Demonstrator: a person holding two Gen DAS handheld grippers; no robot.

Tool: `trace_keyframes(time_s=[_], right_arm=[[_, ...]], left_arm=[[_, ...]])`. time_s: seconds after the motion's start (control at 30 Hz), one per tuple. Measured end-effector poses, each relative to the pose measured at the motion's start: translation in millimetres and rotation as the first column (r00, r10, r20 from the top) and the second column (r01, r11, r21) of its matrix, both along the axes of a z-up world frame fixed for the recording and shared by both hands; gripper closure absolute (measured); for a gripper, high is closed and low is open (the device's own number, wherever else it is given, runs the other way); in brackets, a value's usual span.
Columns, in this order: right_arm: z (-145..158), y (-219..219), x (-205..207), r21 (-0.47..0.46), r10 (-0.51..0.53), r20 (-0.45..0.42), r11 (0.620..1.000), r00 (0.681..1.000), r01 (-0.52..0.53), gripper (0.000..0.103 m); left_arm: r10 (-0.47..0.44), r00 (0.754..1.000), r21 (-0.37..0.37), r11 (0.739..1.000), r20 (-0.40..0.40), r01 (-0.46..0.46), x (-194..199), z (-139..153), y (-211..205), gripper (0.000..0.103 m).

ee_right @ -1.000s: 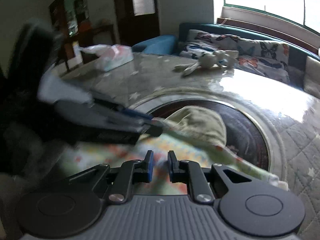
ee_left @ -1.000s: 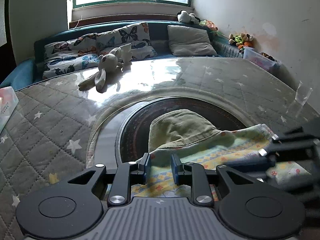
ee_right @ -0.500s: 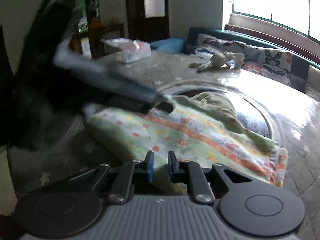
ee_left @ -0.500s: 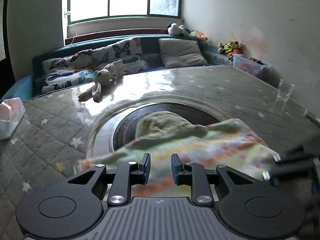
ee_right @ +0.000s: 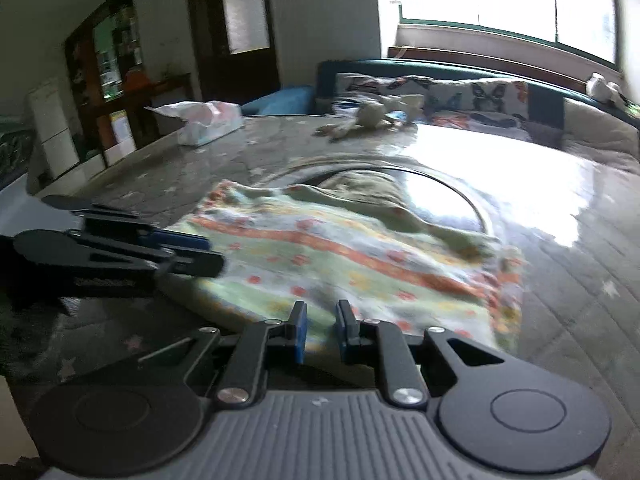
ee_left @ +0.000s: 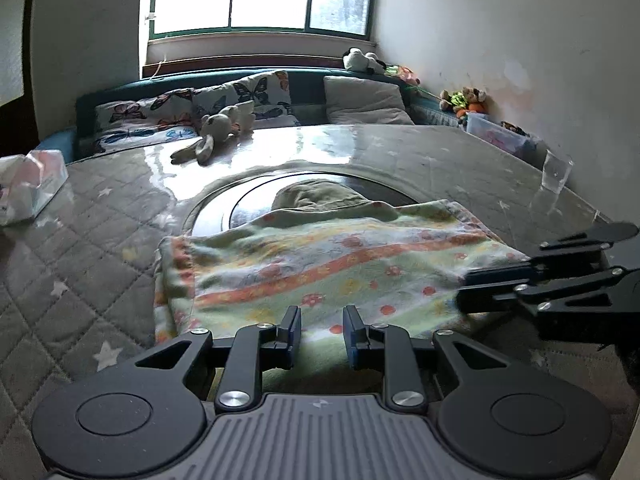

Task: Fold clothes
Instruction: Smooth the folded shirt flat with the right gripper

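Note:
A pale green cloth with orange stripes and flower print (ee_left: 320, 264) lies folded flat on the quilted table; it also shows in the right wrist view (ee_right: 352, 260). An olive-green garment (ee_left: 316, 196) sticks out from under its far edge. My left gripper (ee_left: 322, 330) hovers over the cloth's near edge, jaws slightly apart and empty. My right gripper (ee_right: 320, 326) does the same at the other side, jaws slightly apart and empty. Each gripper shows in the other's view, the right one (ee_left: 468, 292) at the cloth's right corner and the left one (ee_right: 208, 256) at its left corner.
The table (ee_left: 100, 248) has a grey star-quilted cover under glossy plastic and a dark round centre (ee_left: 248, 208). A plush rabbit (ee_left: 216, 132) lies at the far side, a tissue pack (ee_left: 32, 184) at the left, a clear cup (ee_left: 556, 172) at the right. A cushioned sofa stands behind.
Both grippers have drawn back toward the near edge and risen a little. The cloth, held up between them before, now lies spread and folded on the table, released.

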State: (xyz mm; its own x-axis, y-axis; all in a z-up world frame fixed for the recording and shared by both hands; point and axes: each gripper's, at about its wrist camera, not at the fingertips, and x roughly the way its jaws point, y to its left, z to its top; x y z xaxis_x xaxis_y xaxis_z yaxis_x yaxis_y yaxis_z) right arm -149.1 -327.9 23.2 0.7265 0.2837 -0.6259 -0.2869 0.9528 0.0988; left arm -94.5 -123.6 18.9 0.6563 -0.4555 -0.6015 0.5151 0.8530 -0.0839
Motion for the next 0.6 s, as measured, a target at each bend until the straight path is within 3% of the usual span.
trace_keyframes(time_s=[0.27, 0.6], right_arm=[[-7, -36, -16, -0.019, -0.132, -0.017, 0.991, 0.991, 0.131, 0.088], [1, -35, -8, -0.004, -0.144, 0.019, 0.99, 0.989, 0.144, 0.082]], left_arm=[[0.046, 0.999, -0.02, 0.999, -0.005, -0.046, -8, 0, 18, 0.076], [0.13, 0.991, -0.046, 0.99, -0.024, -0.131, -9, 1, 44, 0.076]])
